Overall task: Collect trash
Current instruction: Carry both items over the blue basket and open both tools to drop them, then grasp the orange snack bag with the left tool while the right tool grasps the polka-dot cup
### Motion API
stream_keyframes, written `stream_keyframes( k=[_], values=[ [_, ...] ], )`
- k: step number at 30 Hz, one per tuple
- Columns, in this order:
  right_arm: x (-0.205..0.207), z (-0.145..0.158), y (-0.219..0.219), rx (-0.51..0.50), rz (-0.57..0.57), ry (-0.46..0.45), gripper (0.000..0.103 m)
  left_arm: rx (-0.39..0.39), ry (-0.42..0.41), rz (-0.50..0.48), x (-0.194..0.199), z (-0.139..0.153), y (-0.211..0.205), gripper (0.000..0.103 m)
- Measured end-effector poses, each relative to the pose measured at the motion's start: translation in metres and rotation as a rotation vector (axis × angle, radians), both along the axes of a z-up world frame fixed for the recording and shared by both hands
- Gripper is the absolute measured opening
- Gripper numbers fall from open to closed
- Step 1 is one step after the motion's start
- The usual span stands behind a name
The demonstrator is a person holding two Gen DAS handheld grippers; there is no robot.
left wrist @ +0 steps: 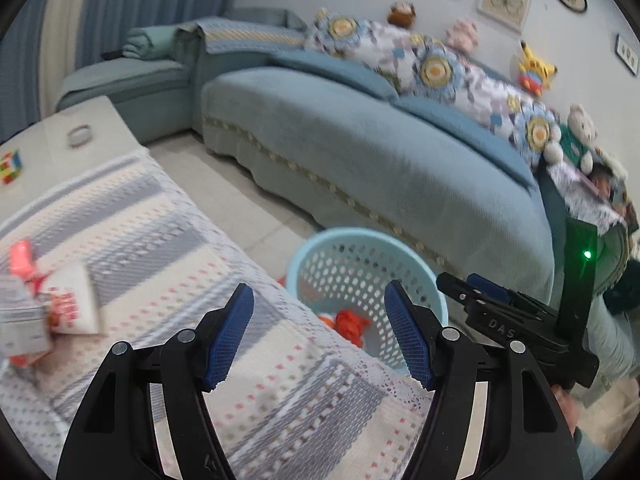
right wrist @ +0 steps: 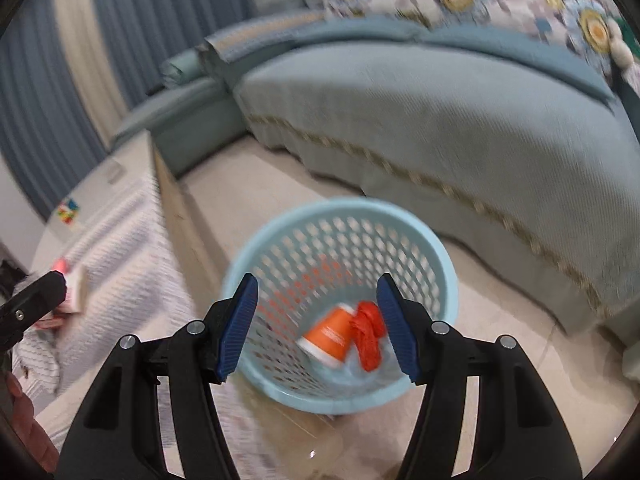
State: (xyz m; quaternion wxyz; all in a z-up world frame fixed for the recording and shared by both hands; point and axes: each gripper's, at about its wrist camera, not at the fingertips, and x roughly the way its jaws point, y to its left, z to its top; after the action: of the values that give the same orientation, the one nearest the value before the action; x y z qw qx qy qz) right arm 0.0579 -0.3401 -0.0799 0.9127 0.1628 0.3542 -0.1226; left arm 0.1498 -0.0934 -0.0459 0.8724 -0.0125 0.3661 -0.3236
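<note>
A light blue perforated basket (right wrist: pixel 344 384) stands on the floor beside the table; it also shows in the left wrist view (left wrist: pixel 304 256). Inside it lie an orange paper cup (right wrist: pixel 330 338) and a crumpled orange-red wrapper (right wrist: pixel 366 332). My right gripper (right wrist: pixel 316 328) is open and empty, right above the basket. My left gripper (left wrist: pixel 320 336) is open and empty over the table's edge. Crumpled white and red wrappers (left wrist: pixel 56 304) lie on the striped tablecloth (left wrist: pixel 160 240), left of my left gripper. The right gripper's body (left wrist: pixel 520 320) shows in the left wrist view.
A blue-green sofa (left wrist: pixel 380 152) with floral cushions and plush toys runs behind the basket. A colour cube (left wrist: pixel 10 166) and a ring-shaped object (left wrist: pixel 80 136) sit on the table's far white part. Blue curtains (right wrist: pixel 40 92) hang at the back left.
</note>
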Motion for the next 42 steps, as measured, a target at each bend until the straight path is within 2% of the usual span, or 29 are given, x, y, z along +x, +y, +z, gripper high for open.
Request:
stream_keyframes(
  k=[4, 10, 17, 20, 22, 27, 32, 37, 42],
  values=[
    [-0.004, 0.041, 0.041, -0.074, 0.110, -0.088, 0.058, -0.042, -0.055, 0.080, -0.015, 0.027, 0.048, 0.066],
    [-0.007, 0.091, 0.118, -0.113, 0.287, -0.173, 0.058, -0.035, -0.138, 0.269, -0.038, 0.057, 0.148, 0.066],
    [0.005, 0.109, 0.212, -0.079, 0.463, -0.189, 0.058, -0.018, -0.141, 0.491, -0.050, 0.065, 0.264, 0.066],
    [0.012, 0.104, 0.260, -0.090, 0.548, -0.176, 0.058, 0.002, -0.115, 0.577, -0.050, 0.058, 0.310, 0.066],
    [0.016, 0.094, 0.290, -0.093, 0.610, -0.156, 0.058, 0.042, -0.088, 0.638, -0.047, 0.049, 0.336, 0.066],
    [0.026, 0.055, 0.357, -0.107, 0.737, -0.080, 0.058, 0.121, 0.011, 0.720, -0.036, 0.011, 0.386, 0.066],
    [0.034, 0.021, 0.388, -0.145, 0.807, -0.015, 0.058, 0.155, 0.116, 0.686, -0.024, -0.032, 0.414, 0.066],
    [0.045, -0.004, 0.394, -0.133, 0.811, 0.049, 0.058, 0.242, 0.157, 0.619, -0.005, -0.057, 0.416, 0.066],
    [0.052, -0.017, 0.404, -0.152, 0.827, 0.078, 0.058, 0.327, 0.203, 0.593, 0.016, -0.077, 0.416, 0.068]
  ],
)
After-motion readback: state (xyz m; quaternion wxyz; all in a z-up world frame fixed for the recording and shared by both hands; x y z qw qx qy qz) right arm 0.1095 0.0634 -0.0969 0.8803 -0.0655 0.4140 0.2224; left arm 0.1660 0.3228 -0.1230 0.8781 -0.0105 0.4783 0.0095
